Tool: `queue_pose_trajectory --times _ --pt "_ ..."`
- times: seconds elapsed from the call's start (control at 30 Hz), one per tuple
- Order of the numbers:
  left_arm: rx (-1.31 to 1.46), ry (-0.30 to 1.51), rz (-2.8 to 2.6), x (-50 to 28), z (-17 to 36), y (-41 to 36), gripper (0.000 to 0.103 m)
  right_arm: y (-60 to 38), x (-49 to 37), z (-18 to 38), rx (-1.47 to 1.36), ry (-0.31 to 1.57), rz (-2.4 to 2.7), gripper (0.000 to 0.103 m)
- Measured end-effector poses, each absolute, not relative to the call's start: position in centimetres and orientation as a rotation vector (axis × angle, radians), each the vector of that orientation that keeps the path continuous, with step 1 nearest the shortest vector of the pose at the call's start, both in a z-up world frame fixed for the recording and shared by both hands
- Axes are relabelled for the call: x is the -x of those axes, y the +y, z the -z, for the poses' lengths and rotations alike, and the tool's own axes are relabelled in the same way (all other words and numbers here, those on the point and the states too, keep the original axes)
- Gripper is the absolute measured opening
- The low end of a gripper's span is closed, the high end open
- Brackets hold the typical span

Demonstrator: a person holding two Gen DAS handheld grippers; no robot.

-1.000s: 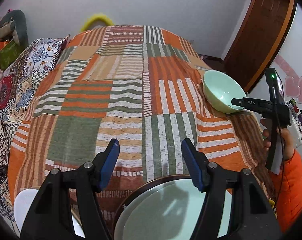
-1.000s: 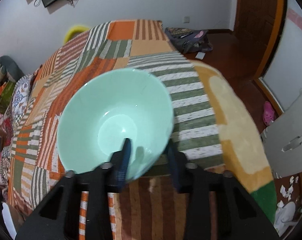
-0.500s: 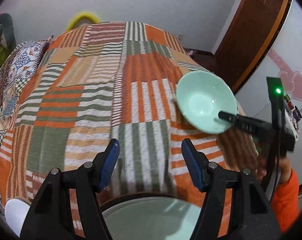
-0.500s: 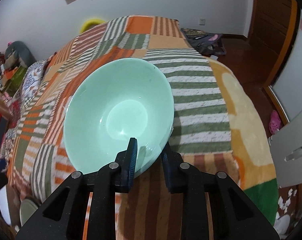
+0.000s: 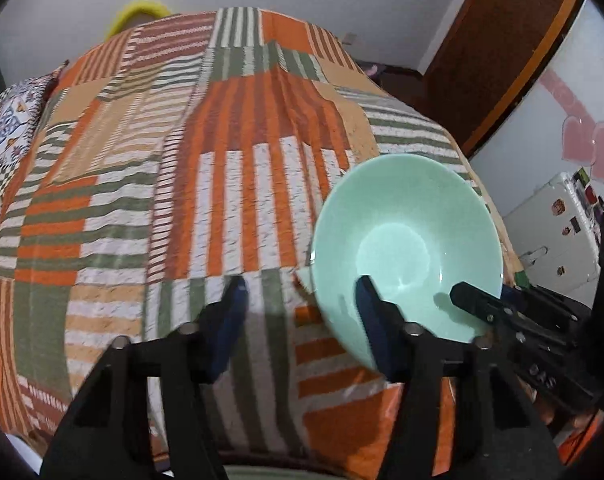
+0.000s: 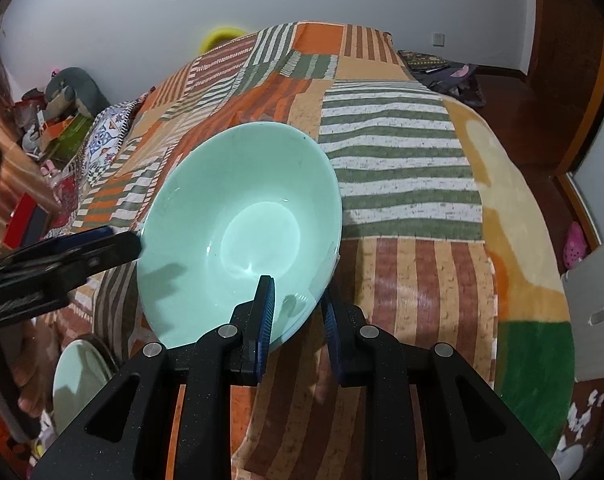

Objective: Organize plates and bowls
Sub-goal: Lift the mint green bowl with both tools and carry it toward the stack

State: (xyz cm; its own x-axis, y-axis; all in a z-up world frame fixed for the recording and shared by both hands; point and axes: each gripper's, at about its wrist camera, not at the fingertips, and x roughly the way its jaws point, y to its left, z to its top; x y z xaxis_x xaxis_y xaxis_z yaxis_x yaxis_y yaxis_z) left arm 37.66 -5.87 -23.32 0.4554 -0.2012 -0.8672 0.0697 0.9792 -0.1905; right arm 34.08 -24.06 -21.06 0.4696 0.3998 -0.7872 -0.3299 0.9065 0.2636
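A pale green bowl is tilted up over the striped blanket, and my right gripper is shut on its near rim. In the left wrist view the same bowl fills the lower right, with the right gripper clamped on its right edge. My left gripper is closing. The bowl's left rim lies between its jaws, one finger over the inside of the bowl, the other clear of the outside. The left gripper shows at the bowl's left rim. A pale green plate lies lower left.
The patchwork blanket covers a bed that drops off at the right and near edges. A patterned pillow lies at the left. A white cabinet and a wooden door stand at the right. A bag lies on the floor.
My left gripper swung right from above the plate to the bowl and its jaws narrowed. The right gripper closed on the rim and tipped the bowl up toward the left gripper.
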Motion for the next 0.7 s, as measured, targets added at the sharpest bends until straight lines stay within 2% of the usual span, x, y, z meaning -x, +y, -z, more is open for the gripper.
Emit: queue_pose_trajectory --times 0.03,0.13,0.27,0.53,0.7 --pt "0.131 1.091 0.172 -37.9 23.5 -6.1 0.042 -24.1 -34.1 21.1 -0.086 0.986 -0.449 0.021" --pt "0.108 1.089 0.172 -38.7 24.0 -7.0 0.04 -24.2 -34.2 21.3 -0.111 0.986 -0.455 0.021" --pt "0.099 1.104 0.165 -39.7 24.8 -7.5 0.033 -24.3 -34.1 21.3 -0.119 0.979 -0.46 0.021" --pt "0.005 1.096 0.17 -40.0 25.3 -9.2 0.033 -24.6 -34.1 21.4 -0.142 0.981 -0.455 0.022" --pt "0.039 1.11 0.185 -39.8 25.1 -8.8 0.031 -24.3 -33.9 20.9 -0.123 0.972 -0.421 0.021"
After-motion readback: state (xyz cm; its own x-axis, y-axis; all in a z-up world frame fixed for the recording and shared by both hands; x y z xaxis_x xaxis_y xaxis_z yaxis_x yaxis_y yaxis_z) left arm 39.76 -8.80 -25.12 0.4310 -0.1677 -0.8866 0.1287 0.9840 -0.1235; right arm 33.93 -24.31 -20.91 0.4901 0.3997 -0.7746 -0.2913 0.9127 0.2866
